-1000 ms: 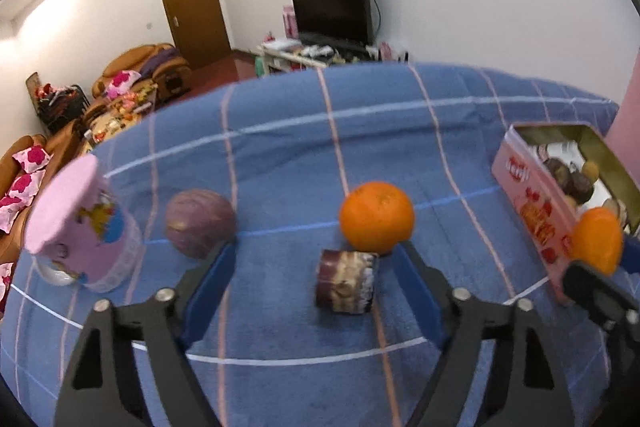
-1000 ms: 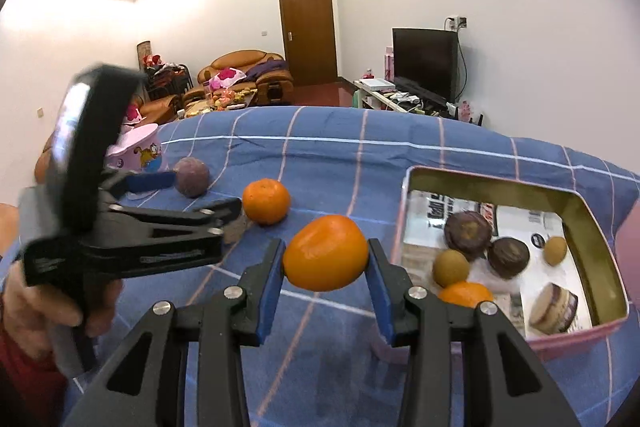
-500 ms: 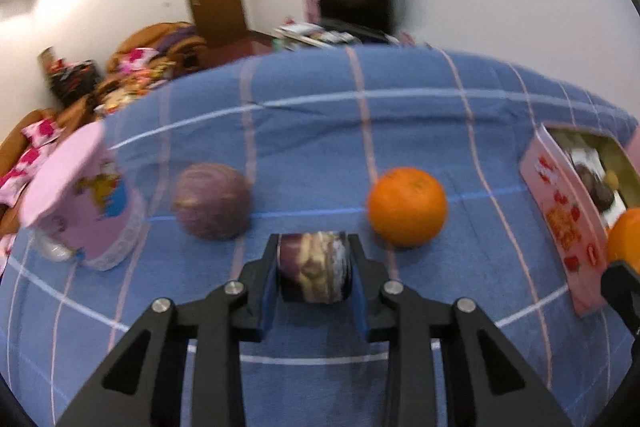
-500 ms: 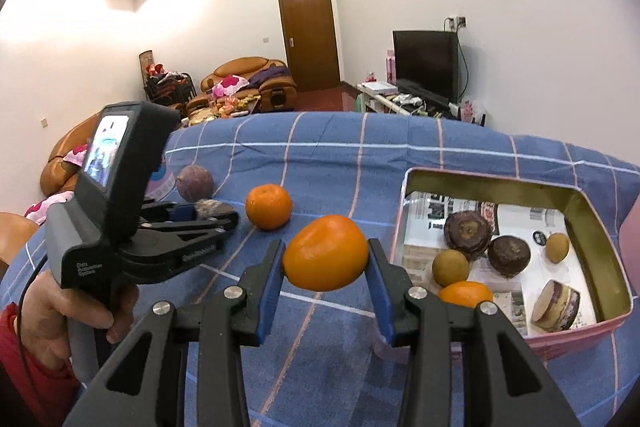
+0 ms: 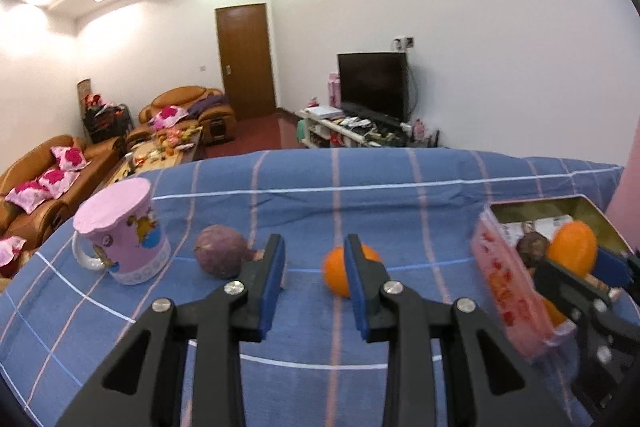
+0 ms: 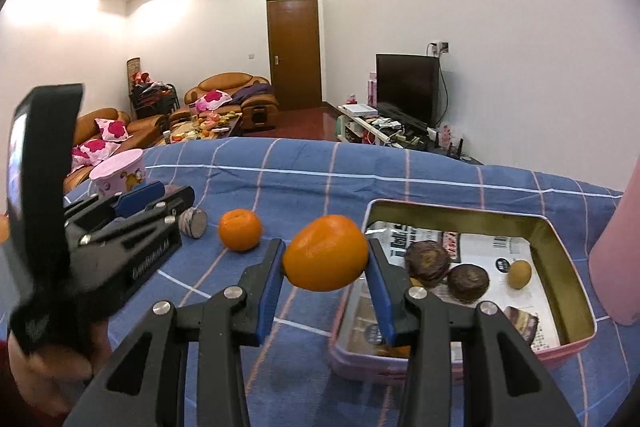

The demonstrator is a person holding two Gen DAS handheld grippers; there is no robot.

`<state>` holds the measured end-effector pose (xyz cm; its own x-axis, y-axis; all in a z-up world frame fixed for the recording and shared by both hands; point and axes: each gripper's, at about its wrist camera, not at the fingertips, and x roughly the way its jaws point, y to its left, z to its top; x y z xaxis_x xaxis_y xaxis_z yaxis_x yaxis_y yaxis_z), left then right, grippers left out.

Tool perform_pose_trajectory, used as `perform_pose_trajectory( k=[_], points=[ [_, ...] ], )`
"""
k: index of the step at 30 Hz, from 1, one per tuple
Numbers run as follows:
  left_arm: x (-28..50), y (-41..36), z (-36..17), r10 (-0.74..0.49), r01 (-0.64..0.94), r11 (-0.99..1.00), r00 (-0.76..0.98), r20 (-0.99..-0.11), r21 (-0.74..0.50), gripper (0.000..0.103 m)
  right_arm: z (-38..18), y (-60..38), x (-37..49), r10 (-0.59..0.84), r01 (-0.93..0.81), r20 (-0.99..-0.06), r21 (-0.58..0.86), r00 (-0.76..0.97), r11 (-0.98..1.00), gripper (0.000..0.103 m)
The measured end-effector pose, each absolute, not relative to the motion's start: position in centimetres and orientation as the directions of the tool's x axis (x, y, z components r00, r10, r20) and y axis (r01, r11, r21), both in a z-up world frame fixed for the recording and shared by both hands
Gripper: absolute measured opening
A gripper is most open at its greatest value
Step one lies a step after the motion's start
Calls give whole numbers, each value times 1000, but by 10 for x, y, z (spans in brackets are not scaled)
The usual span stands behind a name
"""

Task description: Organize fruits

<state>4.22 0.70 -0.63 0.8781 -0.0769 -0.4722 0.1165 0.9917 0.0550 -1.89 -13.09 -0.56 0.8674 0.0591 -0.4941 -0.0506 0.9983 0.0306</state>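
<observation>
Half a second ago the left claw (image 5: 314,259) was pinched on the small brown-and-white cut piece (image 6: 193,222); now its jaws stand spread with nothing between them, and the piece lies on the blue checked cloth (image 5: 400,203) just beside the left finger, mostly hidden in the left view. The right view shows it plainly, lying on the cloth next to the left claw's tip. It seems to have slipped or been let go.

The right claw (image 6: 325,263) pinches an orange (image 6: 326,253) between its blue pads, held in the air at the near left edge of the pink tin (image 6: 568,343). The tin already holds two dark round fruits (image 6: 427,261), a small yellowish one (image 6: 519,273), a cut piece at the near right corner and something orange under the claw.

On the cloth outside the tin lie a second orange (image 6: 240,229), a purple round fruit (image 5: 221,255) and a pink mug (image 5: 122,239).

The step in hand looks like dropping the held orange into the tin: the right claw needs to carry it over the rim to a bare spot and spread. The left claw then needs to take the cut piece again, squarely across its flat sides, since it seems apt to roll away.
</observation>
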Motion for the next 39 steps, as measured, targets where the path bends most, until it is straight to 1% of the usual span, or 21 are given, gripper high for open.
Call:
perform_pose_trajectory(
  k=[2, 7, 8, 12, 14, 16, 19, 23, 26, 28, 30, 31, 33, 34, 37, 39],
  points=[
    [38, 8, -4, -98, 133, 990, 877, -471, 43, 33, -4, -138, -20, 52, -38, -492, 38, 869, 999, 42],
    [34, 43, 4, -200, 171, 980, 863, -465, -104, 33, 5, -158, -29, 42, -14, -466, 63, 884, 998, 42],
    [32, 51, 4, -204, 168, 979, 864, -460, -118, 33, 7, -160, -31, 40, -13, -460, 61, 887, 998, 42],
    [34, 82, 2, -139, 77, 986, 871, -472, -147, 32, 13, -170, -39, 33, -13, -445, 49, 895, 999, 42],
    [40, 91, -3, -133, 52, 983, 858, -495, -175, 30, 14, -175, -41, 38, -13, -444, 60, 895, 998, 42],
    [41, 93, -5, -156, 58, 977, 852, -500, -205, 28, 16, -178, -43, 42, -14, -442, 66, 896, 998, 42],
    [33, 83, 0, -198, 117, 973, 865, -461, -199, 28, 20, -182, -47, 42, -15, -429, 66, 902, 998, 42],
    [20, 74, 12, -323, 249, 940, 868, -378, -233, 28, 24, -189, -53, 40, -11, -413, 72, 910, 997, 42],
    [11, 72, 17, -360, 295, 928, 867, -345, -227, 28, 25, -192, -51, 32, -1, -414, 76, 910, 997, 42],
    [8, 75, 19, -359, 300, 929, 870, -337, -216, 28, 25, -195, -51, 31, 4, -417, 82, 909, 997, 42],
    [8, 82, 21, -305, 256, 949, 890, -339, -184, 28, 24, -196, -51, 29, 5, -419, 79, 908, 997, 42],
    [10, 88, 22, -269, 220, 960, 900, -344, -173, 34, 24, -196, -51, 28, 6, -419, 78, 908, 997, 42],
    [18, 103, 21, -187, 133, 978, 905, -382, -163, 53, 23, -195, -51, 30, 2, -421, 77, 907, 997, 42],
    [25, 113, 17, -154, 88, 980, 901, -405, -176, 57, 23, -195, -50, 32, 0, -422, 77, 906, 997, 42],
    [47, 130, 2, -140, 26, 973, 859, -493, -231, 58, 22, -191, -50, 43, -14, -427, 73, 903, 997, 42],
    [59, 124, -8, -150, 32, 974, 830, -537, -223, 58, 22, -189, -48, 46, -20, -428, 65, 903, 998, 42]
  ],
)
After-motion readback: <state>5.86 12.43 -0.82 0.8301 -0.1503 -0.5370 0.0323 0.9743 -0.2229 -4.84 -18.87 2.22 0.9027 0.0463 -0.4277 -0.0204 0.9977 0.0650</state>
